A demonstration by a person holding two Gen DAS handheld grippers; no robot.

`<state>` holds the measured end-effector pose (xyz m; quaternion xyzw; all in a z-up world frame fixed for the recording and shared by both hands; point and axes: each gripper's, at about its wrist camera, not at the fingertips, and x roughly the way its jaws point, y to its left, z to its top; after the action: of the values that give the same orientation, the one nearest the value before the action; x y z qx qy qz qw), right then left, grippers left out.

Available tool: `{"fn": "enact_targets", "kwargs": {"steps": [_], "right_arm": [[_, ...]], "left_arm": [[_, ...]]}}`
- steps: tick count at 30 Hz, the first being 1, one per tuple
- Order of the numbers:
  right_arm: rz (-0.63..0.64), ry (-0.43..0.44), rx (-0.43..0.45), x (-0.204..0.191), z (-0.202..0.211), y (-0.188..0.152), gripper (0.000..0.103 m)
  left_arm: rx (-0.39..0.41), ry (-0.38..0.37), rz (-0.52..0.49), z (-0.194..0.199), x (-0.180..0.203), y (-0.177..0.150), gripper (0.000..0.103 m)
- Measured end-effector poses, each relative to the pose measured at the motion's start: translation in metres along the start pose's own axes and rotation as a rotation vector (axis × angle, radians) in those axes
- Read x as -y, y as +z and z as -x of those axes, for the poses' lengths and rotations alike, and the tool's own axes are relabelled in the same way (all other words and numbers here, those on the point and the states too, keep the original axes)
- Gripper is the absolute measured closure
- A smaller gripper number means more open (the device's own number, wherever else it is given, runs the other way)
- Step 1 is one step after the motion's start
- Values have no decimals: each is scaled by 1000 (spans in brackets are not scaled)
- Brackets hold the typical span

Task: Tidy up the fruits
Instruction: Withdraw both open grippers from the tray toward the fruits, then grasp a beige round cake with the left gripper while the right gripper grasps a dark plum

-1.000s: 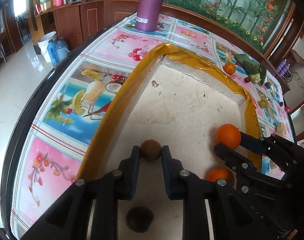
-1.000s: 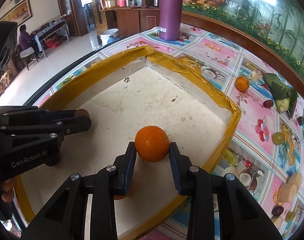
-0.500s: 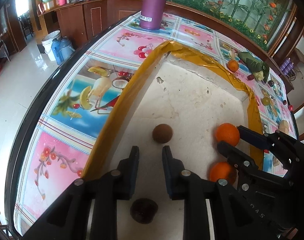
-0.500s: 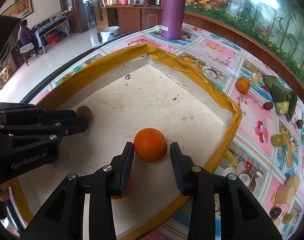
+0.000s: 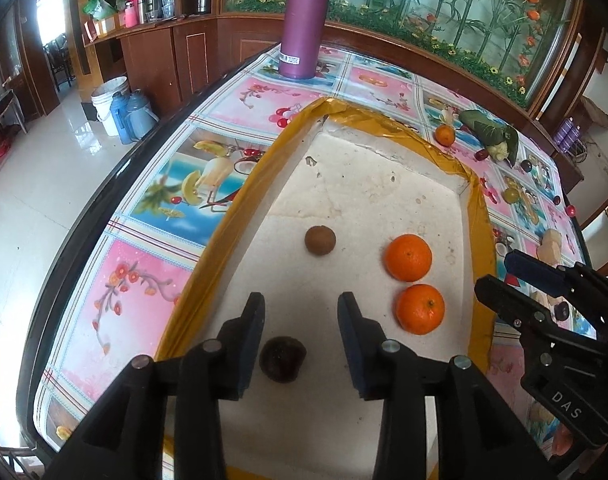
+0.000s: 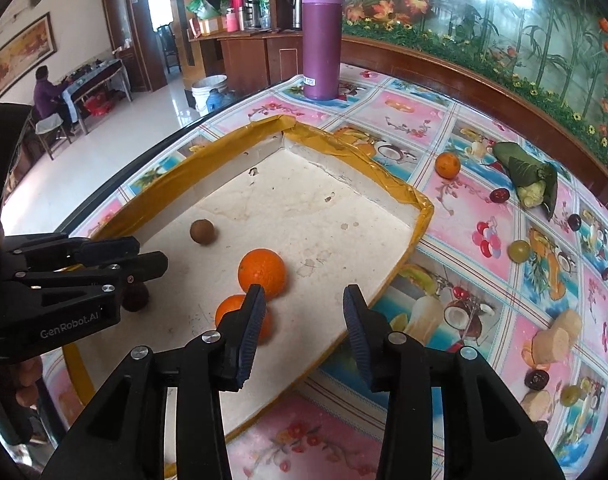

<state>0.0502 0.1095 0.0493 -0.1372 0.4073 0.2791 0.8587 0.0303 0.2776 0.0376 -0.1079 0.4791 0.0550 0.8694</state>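
Observation:
A white foam tray with a yellow taped rim [image 5: 239, 208] holds a small brown fruit [image 5: 320, 241], two oranges [image 5: 408, 257] [image 5: 420, 309] and a dark fruit [image 5: 281, 360]. My left gripper [image 5: 299, 304] hovers above the tray floor, jaws opening. The dark fruit lies below and between its fingers, untouched. My right gripper [image 6: 304, 296] hangs over the tray's near right edge, jaws opening, with nothing between them. Its left finger hides part of the nearer orange [image 6: 231, 312]; the other orange [image 6: 261, 273] sits just beyond. The left gripper [image 6: 147, 256] shows at the left of the right wrist view.
A purple bottle [image 6: 322, 40] stands on the fruit-print tablecloth beyond the tray. Right of the tray lie a loose orange [image 6: 448, 165], a leaf-wrapped bundle [image 6: 530, 176], a green grape [image 6: 519, 251] and several small fruits. The table edge [image 5: 103, 200] runs close on the left. A person [image 6: 45, 92] sits far off.
The left gripper let go of the brown fruit, the right let go of the orange. Both drew back and up from the fruits, and their jaws widened.

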Motion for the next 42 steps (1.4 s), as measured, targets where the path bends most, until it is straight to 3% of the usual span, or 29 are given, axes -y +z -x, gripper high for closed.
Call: {"fn": "enact_targets", "kwargs": {"steps": [8, 13, 24, 28, 35, 42], "right_arm": [[-43, -53, 9, 11, 33, -31, 63], [-85, -121, 7, 27, 54, -56, 63], [-211, -181, 27, 75, 99, -114, 57], [-253, -197, 28, 97, 112, -135, 55], [-298, -174, 16, 130, 119, -162, 55], [-326, -131, -11, 152, 110, -173, 55]], "left_arm": [[50, -14, -43, 23, 22, -16, 58], [54, -39, -76, 29, 44, -24, 58], [60, -89, -149, 43, 100, -44, 58], [67, -98, -172, 49, 120, -52, 47], [28, -126, -241, 48, 153, -72, 45], [-44, -251, -383, 46, 197, -113, 43]]}}
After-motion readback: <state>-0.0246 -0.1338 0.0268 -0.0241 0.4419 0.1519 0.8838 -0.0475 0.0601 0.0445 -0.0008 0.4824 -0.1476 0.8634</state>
